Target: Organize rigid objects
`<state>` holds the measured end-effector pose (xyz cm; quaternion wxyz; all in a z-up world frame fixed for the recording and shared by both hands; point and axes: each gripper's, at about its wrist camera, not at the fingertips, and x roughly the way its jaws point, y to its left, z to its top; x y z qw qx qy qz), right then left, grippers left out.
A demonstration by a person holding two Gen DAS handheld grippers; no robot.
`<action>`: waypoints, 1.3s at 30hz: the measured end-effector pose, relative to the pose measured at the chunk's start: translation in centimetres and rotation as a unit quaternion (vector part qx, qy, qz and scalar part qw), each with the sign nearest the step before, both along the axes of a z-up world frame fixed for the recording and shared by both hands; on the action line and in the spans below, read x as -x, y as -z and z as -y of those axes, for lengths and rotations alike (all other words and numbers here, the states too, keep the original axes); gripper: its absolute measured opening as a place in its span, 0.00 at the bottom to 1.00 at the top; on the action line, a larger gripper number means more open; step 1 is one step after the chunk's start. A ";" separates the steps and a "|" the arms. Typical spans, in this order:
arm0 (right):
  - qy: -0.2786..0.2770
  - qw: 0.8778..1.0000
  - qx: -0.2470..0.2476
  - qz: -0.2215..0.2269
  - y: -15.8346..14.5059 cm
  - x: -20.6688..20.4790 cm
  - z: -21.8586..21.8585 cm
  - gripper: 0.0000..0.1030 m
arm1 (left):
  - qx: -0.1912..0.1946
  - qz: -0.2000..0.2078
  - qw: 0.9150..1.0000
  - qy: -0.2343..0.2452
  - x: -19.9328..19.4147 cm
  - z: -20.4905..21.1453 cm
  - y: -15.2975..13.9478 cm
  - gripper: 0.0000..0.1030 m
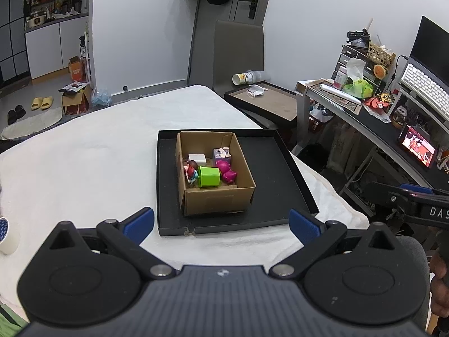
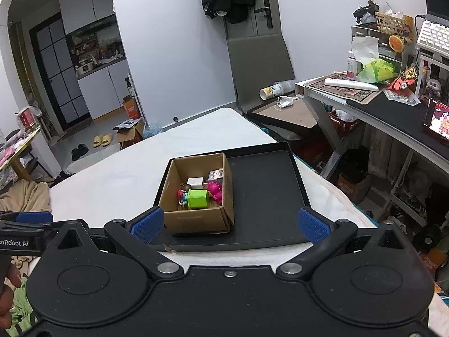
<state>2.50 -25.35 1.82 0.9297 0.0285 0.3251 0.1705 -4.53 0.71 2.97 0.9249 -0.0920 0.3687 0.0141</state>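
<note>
An open cardboard box stands in the left half of a shallow black tray on a white-covered table. Inside it lie a green cube, a white charger block, a purple block, a pink figure and a small red-and-blue figure. My left gripper is open, held back from the tray's near edge, nothing between its fingers. My right gripper is open too, just before the box's front wall.
The white table stretches left of the tray. A white cup sits at its left edge. A chair with a dark board and a cluttered desk stand to the right. A hand holds the other gripper.
</note>
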 end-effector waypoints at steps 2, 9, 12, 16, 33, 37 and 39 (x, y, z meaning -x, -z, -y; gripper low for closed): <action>0.001 1.000 0.002 -0.002 0.1 0.0 0.0 1.00 | 0.000 0.000 1.000 -0.002 0.0 -0.1 -0.1 0.98; -0.005 1.000 0.006 -0.003 0.2 0.0 -0.3 1.00 | -0.001 0.002 1.000 -0.006 0.1 -0.2 -0.3 0.98; -0.005 1.000 0.010 -0.003 0.1 -0.1 -0.4 1.00 | -0.002 0.001 1.000 -0.007 0.1 -0.1 -0.3 0.98; -0.007 1.000 0.010 -0.006 0.1 -0.1 -0.5 1.00 | -0.002 0.002 1.000 -0.005 0.2 -0.1 -0.3 0.98; -0.009 1.000 0.015 -0.006 0.1 0.1 -0.6 1.00 | 0.001 0.004 1.000 -0.006 0.0 -0.2 -0.3 0.98; -0.010 1.000 0.017 -0.011 0.3 0.0 -0.9 1.00 | 0.000 0.010 1.000 -0.007 0.1 -0.1 -0.3 0.98; -0.010 1.000 0.019 -0.014 0.5 -0.1 -0.9 1.00 | 0.001 0.010 1.000 -0.005 0.0 -0.1 -0.2 0.98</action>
